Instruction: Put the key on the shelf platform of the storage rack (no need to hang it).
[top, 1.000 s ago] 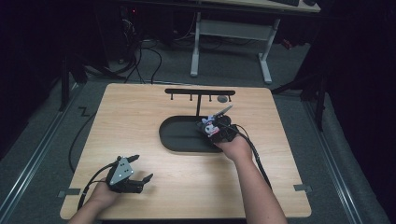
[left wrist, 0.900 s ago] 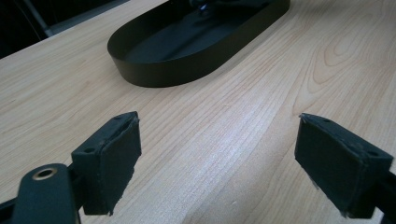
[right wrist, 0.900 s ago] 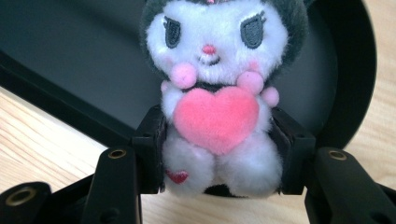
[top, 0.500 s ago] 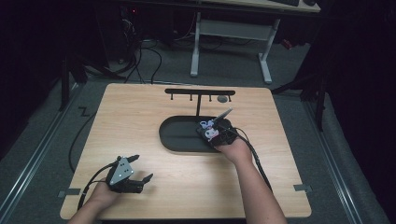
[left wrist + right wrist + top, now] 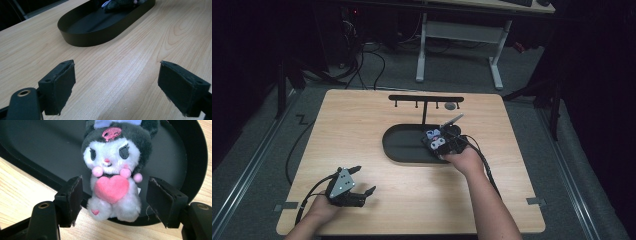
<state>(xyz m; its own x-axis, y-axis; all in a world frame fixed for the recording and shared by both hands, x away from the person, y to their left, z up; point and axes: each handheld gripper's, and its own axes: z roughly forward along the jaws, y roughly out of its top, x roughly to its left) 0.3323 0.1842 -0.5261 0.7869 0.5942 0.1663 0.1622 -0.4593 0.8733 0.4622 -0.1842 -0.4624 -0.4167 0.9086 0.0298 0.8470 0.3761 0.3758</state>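
A black-and-white plush toy (image 5: 112,157) with a pink heart on its chest lies at the right end of a black oval tray (image 5: 37,145), its feet over the near rim. My right gripper (image 5: 113,195) is open, one jaw on each side of the toy's body with small gaps to it. In the high view the right gripper (image 5: 438,142) and plush toy (image 5: 435,136) sit at the tray's (image 5: 402,145) right end. My left gripper (image 5: 366,179) rests open at the table's front left, nothing between its jaws. The left gripper (image 5: 117,85) faces the tray (image 5: 100,35).
A black T-shaped rack (image 5: 424,99) with small hooks stands behind the tray, with a small grey round object (image 5: 451,106) by it. Bare wooden tabletop (image 5: 362,130) lies between the two hands. Cables trail from both grippers toward the near edge.
The right hand and gripper have shifted slightly nearer and leftward at the tray's right end. The left gripper has not moved.
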